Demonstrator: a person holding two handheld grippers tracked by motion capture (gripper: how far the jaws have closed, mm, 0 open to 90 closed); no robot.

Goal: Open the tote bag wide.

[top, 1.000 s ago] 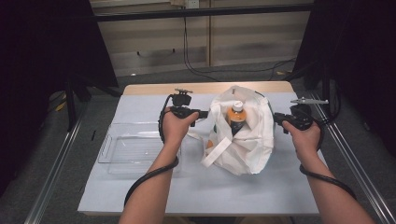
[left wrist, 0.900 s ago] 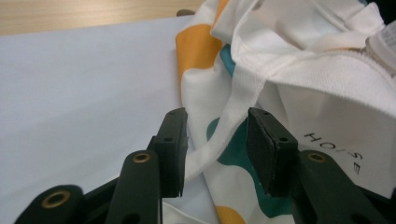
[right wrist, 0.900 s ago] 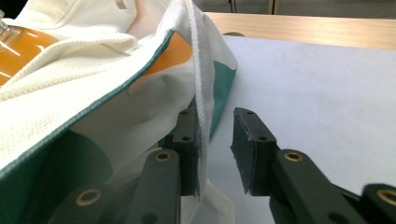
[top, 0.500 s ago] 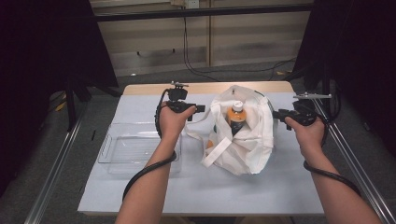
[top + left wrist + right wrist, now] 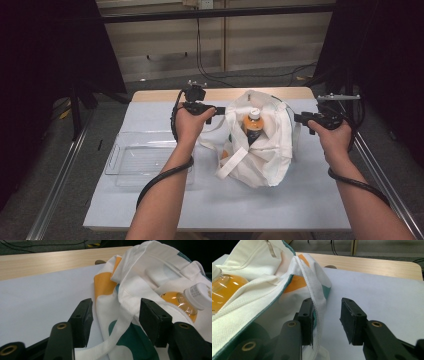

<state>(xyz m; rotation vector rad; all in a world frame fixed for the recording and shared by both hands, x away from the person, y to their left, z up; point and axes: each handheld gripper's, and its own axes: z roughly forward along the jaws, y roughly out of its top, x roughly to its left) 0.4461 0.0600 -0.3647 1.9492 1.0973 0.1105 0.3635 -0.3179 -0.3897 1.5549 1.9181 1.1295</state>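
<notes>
L gripper: jaws apart, just been opening, bag strap lies loose between them, no pinch. R gripper: jaws apart, opening too, handle strap against one pad, not clamped. White tote bag mid-table, orange-drink bottle upright inside. Judgement: bagging done, handles being let go. Clear tray empty, L of bag. No legible writing.

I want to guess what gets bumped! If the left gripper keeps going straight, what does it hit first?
Probably the white bag: its strap already hangs between the left gripper's open fingers, with the orange bottle just behind.
</notes>
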